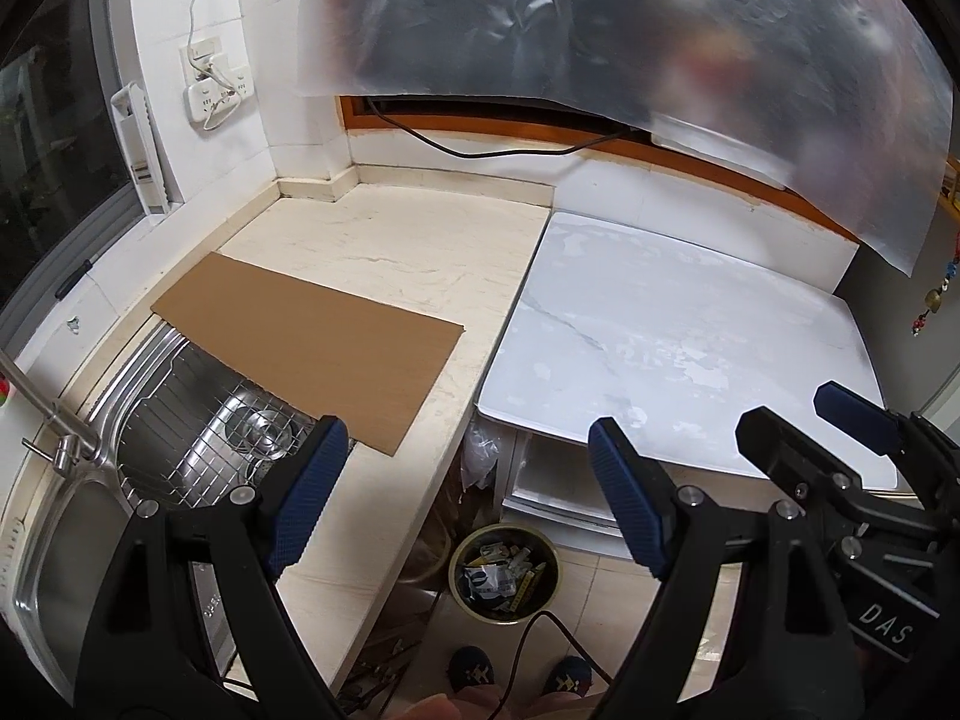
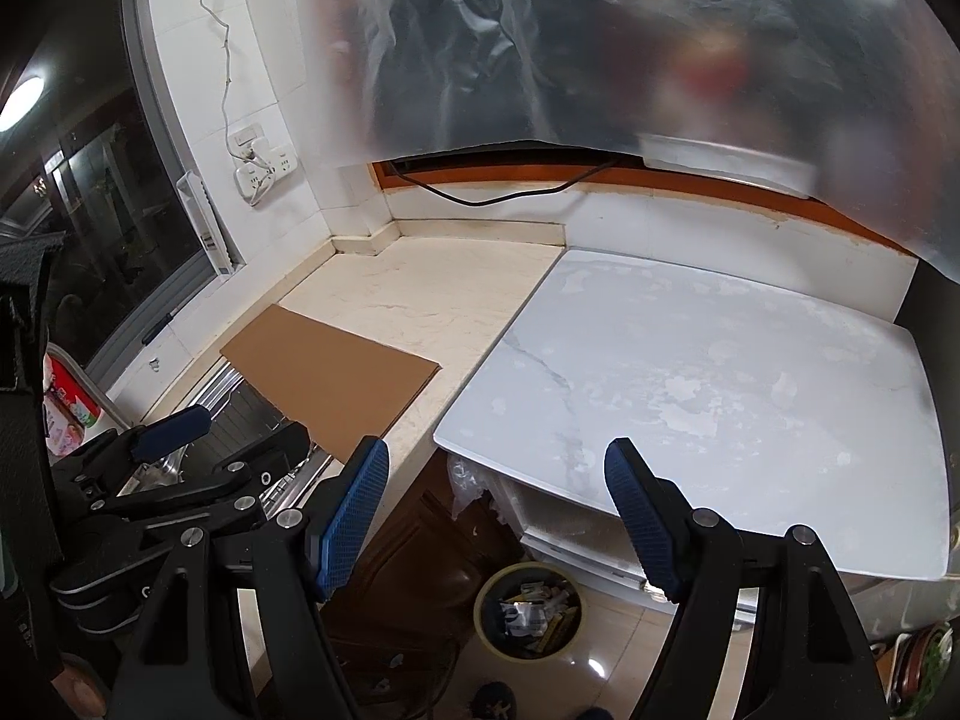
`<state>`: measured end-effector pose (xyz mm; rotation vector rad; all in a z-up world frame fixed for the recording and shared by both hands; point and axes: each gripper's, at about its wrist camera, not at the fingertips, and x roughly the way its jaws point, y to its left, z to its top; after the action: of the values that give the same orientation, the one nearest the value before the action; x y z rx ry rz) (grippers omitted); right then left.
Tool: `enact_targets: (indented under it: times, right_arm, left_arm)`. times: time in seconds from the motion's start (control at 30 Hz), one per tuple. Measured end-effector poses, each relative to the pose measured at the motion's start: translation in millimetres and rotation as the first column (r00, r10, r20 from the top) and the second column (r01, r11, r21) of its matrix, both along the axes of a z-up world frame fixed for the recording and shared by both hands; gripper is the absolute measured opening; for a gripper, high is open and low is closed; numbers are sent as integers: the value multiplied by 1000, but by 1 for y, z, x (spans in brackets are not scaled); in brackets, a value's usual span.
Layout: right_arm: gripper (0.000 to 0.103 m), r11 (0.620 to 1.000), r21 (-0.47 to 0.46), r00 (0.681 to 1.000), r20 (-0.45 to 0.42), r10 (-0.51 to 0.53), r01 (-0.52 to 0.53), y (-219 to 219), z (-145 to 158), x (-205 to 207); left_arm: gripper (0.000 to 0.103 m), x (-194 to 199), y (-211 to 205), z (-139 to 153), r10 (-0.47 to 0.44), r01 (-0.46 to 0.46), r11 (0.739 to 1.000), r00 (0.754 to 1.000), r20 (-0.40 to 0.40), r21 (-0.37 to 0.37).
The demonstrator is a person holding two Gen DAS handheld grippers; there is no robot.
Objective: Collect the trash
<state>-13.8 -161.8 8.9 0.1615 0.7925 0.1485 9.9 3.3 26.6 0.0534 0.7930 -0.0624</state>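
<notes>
Left wrist view: shows the left gripper spread wide with nothing between its pads, and the right gripper off to the right, likewise released and empty. Finds the trash lying in the round bin on the floor, near, between the counter and the white table. Sees no loose scraps on either surface, though cannot rule out small bits against the mottled tops. Marks the cardboard sheet as the likeliest piece yet to collect, lying on the left, partly over the sink. Could tip it into the basin by pressing its unsupported near edge. Could snag the dark cable beside the bin when reaching down, and topple the bin. Could also brush the hanging plastic film on the far side and drag it across both cameras.
</notes>
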Motion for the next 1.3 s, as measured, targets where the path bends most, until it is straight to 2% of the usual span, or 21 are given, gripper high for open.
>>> enact_targets:
  times: [0.57, 1.3]
  right_arm:
    - [76, 1000, 2, 1000, 7, 5, -5, 5, 1, 1]
    - [76, 1000, 8, 1000, -8, 0, 0, 8, -5, 1]
  left_arm:
    - [80, 1, 5, 1, 7, -7, 1000, 1000, 10, 3]
    - [79, 2, 6, -6, -5, 5, 1000, 1000, -14, -2]
